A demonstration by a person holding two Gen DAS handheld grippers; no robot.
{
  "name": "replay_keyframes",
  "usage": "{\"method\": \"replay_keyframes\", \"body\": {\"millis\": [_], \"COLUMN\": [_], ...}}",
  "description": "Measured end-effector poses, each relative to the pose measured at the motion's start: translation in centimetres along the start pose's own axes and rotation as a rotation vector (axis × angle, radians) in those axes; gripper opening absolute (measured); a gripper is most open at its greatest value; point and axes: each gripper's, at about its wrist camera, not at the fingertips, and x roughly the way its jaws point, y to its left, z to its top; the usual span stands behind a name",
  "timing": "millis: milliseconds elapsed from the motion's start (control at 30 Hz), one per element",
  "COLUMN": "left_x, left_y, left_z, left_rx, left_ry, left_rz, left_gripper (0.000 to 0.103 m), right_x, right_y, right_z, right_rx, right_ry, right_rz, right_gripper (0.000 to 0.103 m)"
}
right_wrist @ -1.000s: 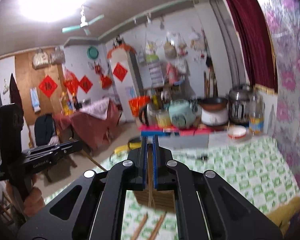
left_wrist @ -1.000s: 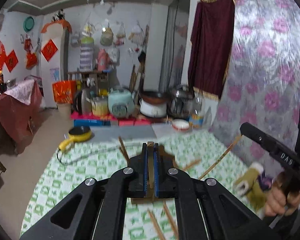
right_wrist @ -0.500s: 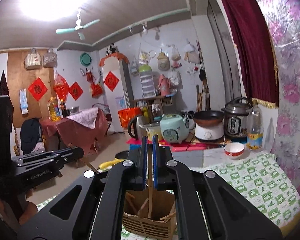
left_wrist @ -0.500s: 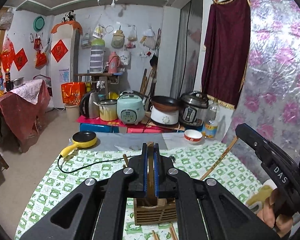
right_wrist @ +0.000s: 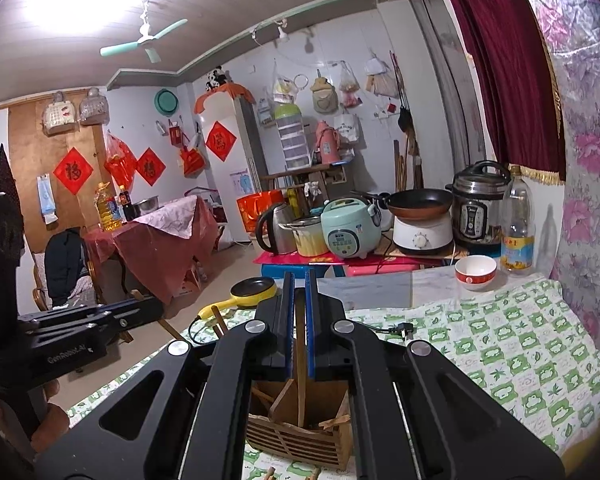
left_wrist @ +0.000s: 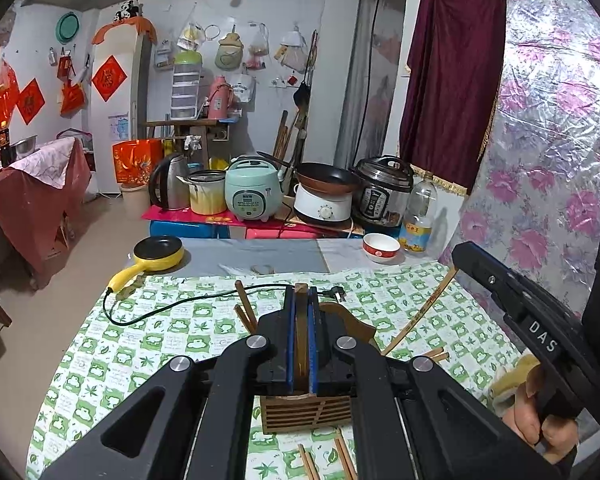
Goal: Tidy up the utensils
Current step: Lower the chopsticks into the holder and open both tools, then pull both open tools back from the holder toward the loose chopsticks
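Observation:
A slatted wooden utensil holder [left_wrist: 306,414] [right_wrist: 300,436] stands on the green checked tablecloth [left_wrist: 140,344], with several wooden utensils in it. My left gripper [left_wrist: 301,300] is shut on a wooden utensil [left_wrist: 301,332] held upright over the holder. My right gripper [right_wrist: 299,284] is shut on a wooden chopstick [right_wrist: 300,360] whose lower end reaches down into the holder. In the left wrist view the right gripper's chopstick [left_wrist: 420,316] slants towards the holder. Loose chopsticks [left_wrist: 324,458] lie on the cloth in front of the holder.
A yellow pan [left_wrist: 156,254] with its black cord [left_wrist: 172,304] lies at the cloth's far left. A red and white bowl [left_wrist: 381,247] and a bottle [left_wrist: 418,216] stand at the back right. Cookers and a kettle [left_wrist: 168,186] stand behind. The flowered wall covering [left_wrist: 560,160] is close on the right.
Both grippers have risen and tipped down over the holder, which is now below them. The right gripper's chopstick has gone down into the holder.

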Motion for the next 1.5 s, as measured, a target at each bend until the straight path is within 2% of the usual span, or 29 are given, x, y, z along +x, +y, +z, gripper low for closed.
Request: {"method": "replay_keyframes", "body": {"millis": [600,667,733,767,867,933,967,1100,1167,1367,1500], "left_x": [1.0,1.2,1.1,0.8,0.1,-0.3,-0.5,-0.8,-0.8,-0.6,-0.5], "left_y": [0.6,0.7,0.9,1.0,1.0,1.1,1.2,1.4,1.5,1.6,1.6], "left_z": [-0.1,-0.2,-0.3,-0.3,-0.1,0.0,0.0,0.1,0.2,0.2,0.1], "left_rx": [-0.028,-0.043,-0.059,-0.069,-0.062,-0.073,-0.084,-0.093,-0.102,-0.113,-0.113], "left_ry": [0.054,0.061,0.049,0.027,-0.006,-0.018,-0.028,-0.035,-0.035,-0.026,-0.025], "left_rz": [0.022,0.027,0.037,0.052,0.099,0.105,0.107,0.11,0.115,0.129,0.142], "left_gripper": [0.006,0.016,0.072,0.078,0.08,0.091,0.092,0.094,0.097,0.097,0.097], "right_x": [1.3,1.7,1.9,2.0,1.7,1.5,1.3,0.8,0.5,-0.1,-0.6], "right_y": [-0.5,-0.6,-0.6,-0.7,-0.6,-0.7,-0.7,-0.6,-0.4,0.0,0.1], "right_z": [-0.7,-1.0,-1.2,-1.3,-1.4,-1.2,-1.2,-1.0,-1.0,-0.9,-0.7], "right_rx": [0.006,0.003,0.008,0.011,0.018,0.022,0.024,0.024,0.021,0.008,0.008], "right_ry": [0.043,0.064,0.074,0.078,0.072,0.064,0.058,0.042,0.033,0.002,-0.013], "right_rz": [-0.002,-0.002,-0.007,-0.007,-0.003,-0.006,-0.007,-0.01,-0.012,-0.031,-0.029], "right_gripper": [0.006,0.011,0.014,0.018,0.025,0.028,0.03,0.036,0.042,0.059,0.063]}}
